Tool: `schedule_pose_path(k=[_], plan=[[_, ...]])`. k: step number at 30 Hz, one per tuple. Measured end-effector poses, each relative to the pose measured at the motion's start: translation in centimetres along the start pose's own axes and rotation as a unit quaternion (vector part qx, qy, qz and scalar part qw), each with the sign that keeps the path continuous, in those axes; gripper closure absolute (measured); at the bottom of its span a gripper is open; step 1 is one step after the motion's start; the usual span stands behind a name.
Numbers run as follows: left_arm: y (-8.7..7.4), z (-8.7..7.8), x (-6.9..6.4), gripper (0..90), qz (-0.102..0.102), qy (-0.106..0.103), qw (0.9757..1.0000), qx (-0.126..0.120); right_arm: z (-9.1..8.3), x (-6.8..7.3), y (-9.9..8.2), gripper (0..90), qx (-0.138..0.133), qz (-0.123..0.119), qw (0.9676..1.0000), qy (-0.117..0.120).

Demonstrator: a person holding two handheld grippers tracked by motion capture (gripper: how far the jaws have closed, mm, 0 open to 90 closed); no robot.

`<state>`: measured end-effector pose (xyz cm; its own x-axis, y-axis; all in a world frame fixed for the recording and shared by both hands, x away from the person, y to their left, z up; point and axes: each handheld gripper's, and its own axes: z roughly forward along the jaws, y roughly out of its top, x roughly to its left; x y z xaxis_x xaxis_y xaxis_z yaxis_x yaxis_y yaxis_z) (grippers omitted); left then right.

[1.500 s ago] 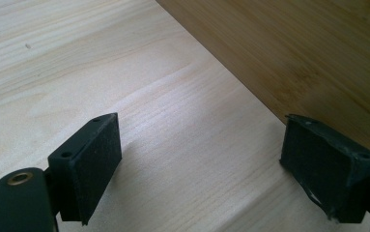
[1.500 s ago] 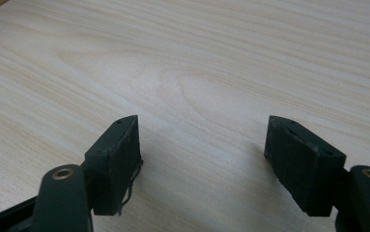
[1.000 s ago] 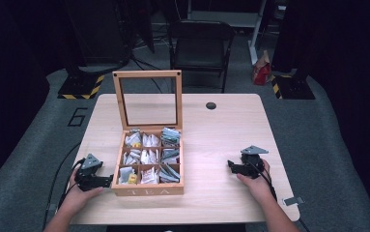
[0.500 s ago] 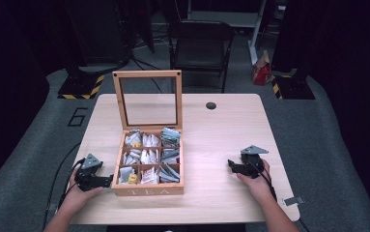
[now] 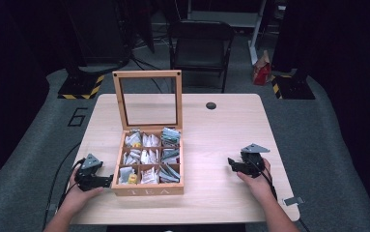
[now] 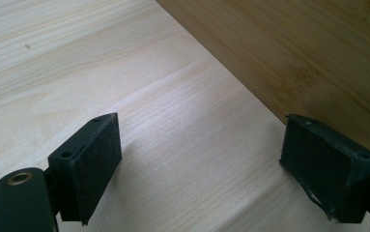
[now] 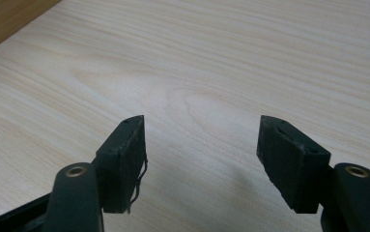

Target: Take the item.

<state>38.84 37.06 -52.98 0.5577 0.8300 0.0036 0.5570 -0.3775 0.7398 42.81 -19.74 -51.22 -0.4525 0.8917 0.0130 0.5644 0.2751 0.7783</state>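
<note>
1. Pale wood table [image 5: 221, 140] fills the foreground; behind it we see a dark room and a chair [image 5: 199, 46].
2. We rest both tools on the tabletop: left gripper [image 5: 107, 181] just beside the tea box [image 5: 148, 189], right gripper [image 5: 231, 163] well apart from it. Both have jaws spread, nothing between; the right's have just been narrowing slightly.
3. Our left jaw could bump the box wall and shove it.
4. Sachet labels [image 5: 146, 157] are too small to read.

The table [image 5: 221, 140] is evenly lit from above, while the surroundings sink into near black. The high view looks soft, perhaps slightly blurred. Faint shadows sit beneath the pads [image 6: 95, 154], close-ups mildly hazy.
</note>
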Motion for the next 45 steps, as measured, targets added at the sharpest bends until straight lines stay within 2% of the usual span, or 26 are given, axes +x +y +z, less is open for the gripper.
schedule_pose_path(k=[2,4,14,16,18,19,23,38,45], plan=[[0.0,0.0,0.0,13.8,0.0,0.0,1.0,-0.001,-0.2,0.1,0.2,34.0,-0.003,-0.009,0.9999,-0.003],[0.0,0.0,0.0,13.8,0.0,0.001,1.0,-0.002,-0.4,0.4,0.4,33.9,-0.005,-0.008,0.9999,-0.003],[0.0,0.0,0.0,13.9,0.0,0.0,1.0,-0.001,-1.3,1.7,1.5,33.7,-0.018,-0.003,0.9995,0.026],[0.0,0.0,0.0,13.9,-0.001,0.002,1.0,-0.003,-1.5,2.0,1.7,33.8,-0.019,-0.005,0.9992,0.033],[0.0,0.0,0.0,13.8,-0.001,0.001,1.0,-0.002,-1.7,2.1,1.9,33.9,-0.023,-0.017,0.999,0.033],[0.0,0.1,0.0,13.9,-0.001,0.002,1.0,-0.006,-1.8,2.3,2.1,34.0,-0.026,-0.01,0.9989,0.037],[0.0,0.1,0.0,13.9,-0.002,0.002,1.0,-0.005,-2.3,2.7,2.6,34.6,-0.031,-0.011,0.9984,0.047],[0.0,0.1,0.0,13.8,-0.001,0.002,1.0,-0.006,-3.6,4.6,4.7,36.8,-0.038,-0.038,0.9961,0.07],[0.0,0.1,0.0,13.8,0.0,0.002,1.0,-0.004,-3.8,5.9,5.7,36.7,-0.039,-0.057,0.9936,0.089]])
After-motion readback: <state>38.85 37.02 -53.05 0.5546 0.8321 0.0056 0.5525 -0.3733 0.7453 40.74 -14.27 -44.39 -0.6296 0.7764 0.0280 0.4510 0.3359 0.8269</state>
